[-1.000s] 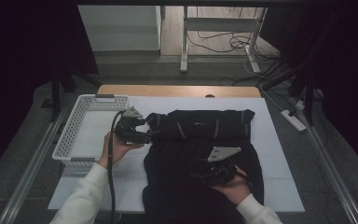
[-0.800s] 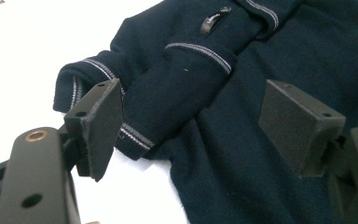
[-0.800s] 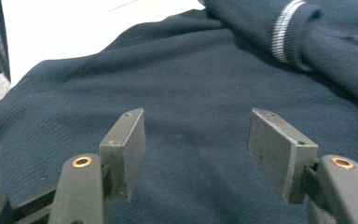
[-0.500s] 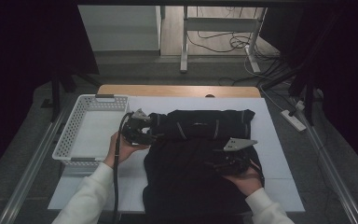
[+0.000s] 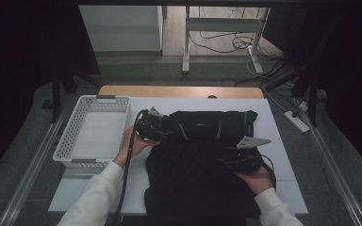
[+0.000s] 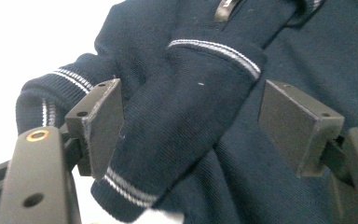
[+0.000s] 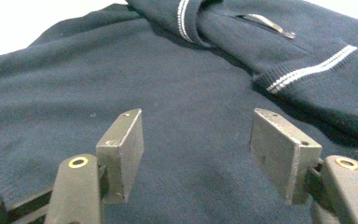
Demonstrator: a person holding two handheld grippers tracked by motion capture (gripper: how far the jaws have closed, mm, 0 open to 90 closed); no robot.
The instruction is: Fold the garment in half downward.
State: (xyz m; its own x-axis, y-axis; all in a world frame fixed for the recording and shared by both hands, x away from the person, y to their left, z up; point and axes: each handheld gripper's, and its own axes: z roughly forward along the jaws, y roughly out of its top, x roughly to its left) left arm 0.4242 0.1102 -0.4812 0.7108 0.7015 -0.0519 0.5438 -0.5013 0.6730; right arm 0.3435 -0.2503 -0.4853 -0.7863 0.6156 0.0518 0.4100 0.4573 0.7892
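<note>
Navy sweater [image 5: 202,165] seemingly unmoved; left tool [image 5: 162,134] now lower, nearer.

— What has moved since a second ago?

— The left hand-held gripper [image 5: 156,128] has slid further from the basket [image 5: 92,132], onto the sweater's [image 5: 198,174] folded sleeve [image 6: 186,116]. Its jaws stand apart around that sleeve.

— And the other one?

— The right hand-held gripper [image 5: 233,162] has travelled across the sweater, further from the basket, toward the sweater's right edge.
</note>
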